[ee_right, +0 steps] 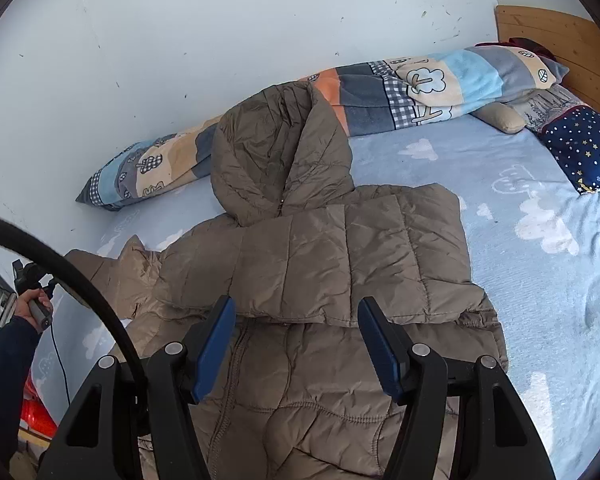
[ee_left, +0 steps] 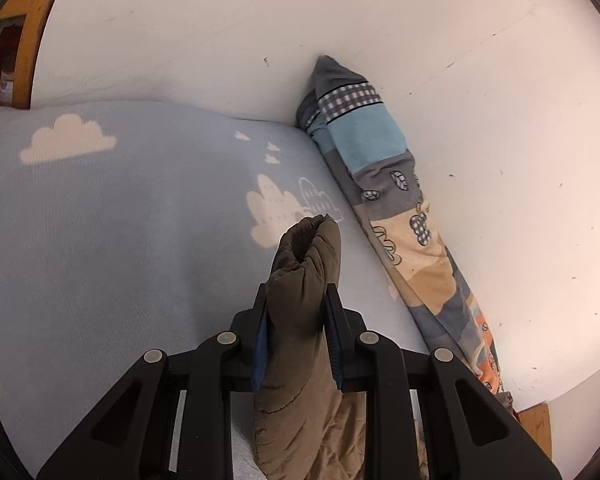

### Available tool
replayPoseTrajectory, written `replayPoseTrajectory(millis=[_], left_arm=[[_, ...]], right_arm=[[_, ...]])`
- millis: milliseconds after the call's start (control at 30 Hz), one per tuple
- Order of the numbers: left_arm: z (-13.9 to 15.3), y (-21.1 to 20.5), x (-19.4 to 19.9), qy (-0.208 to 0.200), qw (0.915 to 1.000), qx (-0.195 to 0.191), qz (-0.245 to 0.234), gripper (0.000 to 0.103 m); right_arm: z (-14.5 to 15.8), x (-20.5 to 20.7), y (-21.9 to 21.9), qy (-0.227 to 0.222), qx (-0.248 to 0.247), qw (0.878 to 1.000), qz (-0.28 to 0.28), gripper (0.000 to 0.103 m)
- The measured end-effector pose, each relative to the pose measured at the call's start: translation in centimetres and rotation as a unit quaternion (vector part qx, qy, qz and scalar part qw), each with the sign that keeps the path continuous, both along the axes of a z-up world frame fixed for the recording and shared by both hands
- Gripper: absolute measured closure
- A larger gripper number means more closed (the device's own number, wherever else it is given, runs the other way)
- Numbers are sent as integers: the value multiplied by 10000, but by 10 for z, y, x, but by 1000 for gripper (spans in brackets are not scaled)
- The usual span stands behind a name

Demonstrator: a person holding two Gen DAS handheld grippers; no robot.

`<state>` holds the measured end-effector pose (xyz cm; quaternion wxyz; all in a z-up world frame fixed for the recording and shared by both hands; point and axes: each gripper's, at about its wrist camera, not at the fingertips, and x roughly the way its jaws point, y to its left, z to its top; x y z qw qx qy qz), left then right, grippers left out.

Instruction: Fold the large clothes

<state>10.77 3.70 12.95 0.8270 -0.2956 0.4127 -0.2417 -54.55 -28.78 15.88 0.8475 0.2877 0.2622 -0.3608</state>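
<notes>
The brown puffer jacket lies flat on the light-blue cloud-print bedsheet, its long axis running from the right gripper toward the wall, hood pointing away and resting against the rolled patterned blanket. One sleeve is folded across the chest; the other stretches out to the left. The right gripper hovers over the jacket with jaws spread apart, gripping nothing. The left gripper has its jaws clamped on that sleeve's cuff.
</notes>
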Motion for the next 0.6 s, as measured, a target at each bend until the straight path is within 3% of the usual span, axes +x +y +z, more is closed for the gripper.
replayPoseTrajectory(millis=[333, 600], left_arm=[[103, -25, -63, -618, 9965, -152, -549, 80], [187, -61, -135, -1150, 9865, -204, -1147, 80]], right_arm=[[13, -23, -6, -425, 70, 9987, -289, 35], [25, -40, -6, -665, -40, 9966, -481, 35]])
